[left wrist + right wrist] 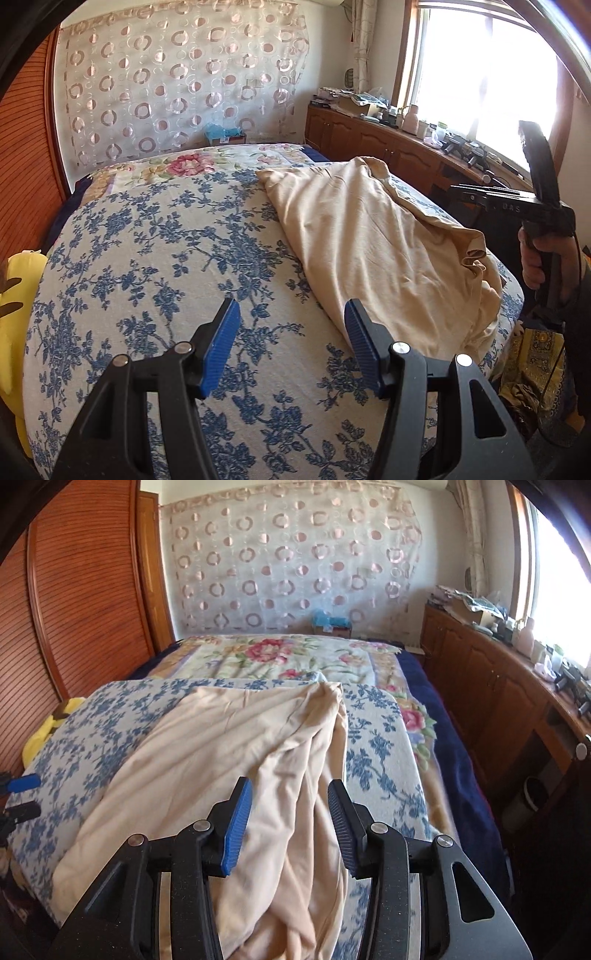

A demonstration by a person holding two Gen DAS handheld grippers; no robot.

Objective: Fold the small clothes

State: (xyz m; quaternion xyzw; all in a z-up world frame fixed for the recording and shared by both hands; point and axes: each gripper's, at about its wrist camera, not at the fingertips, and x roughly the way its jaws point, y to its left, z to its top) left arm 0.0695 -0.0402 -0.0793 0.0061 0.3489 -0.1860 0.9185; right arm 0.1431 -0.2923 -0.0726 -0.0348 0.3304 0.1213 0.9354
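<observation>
A cream garment (373, 236) lies loosely bunched on the blue-flowered bedcover (155, 258), toward its right side. My left gripper (291, 317) is open and empty above the cover, its right pad near the garment's left edge. In the right wrist view the garment (236, 753) spreads out below my right gripper (290, 797), which is open and empty above the garment's folds. The left gripper's blue fingertips (22, 782) show at the left edge of the right wrist view. The right gripper's body (517, 206), held in a hand, shows at the right of the left wrist view.
A floral blanket (273, 653) covers the far part of the bed. A wooden cabinet (491, 686) with clutter runs along the right under a bright window. A wooden wardrobe (85, 590) stands on the left. A yellow object (18, 280) lies at the bed's left edge.
</observation>
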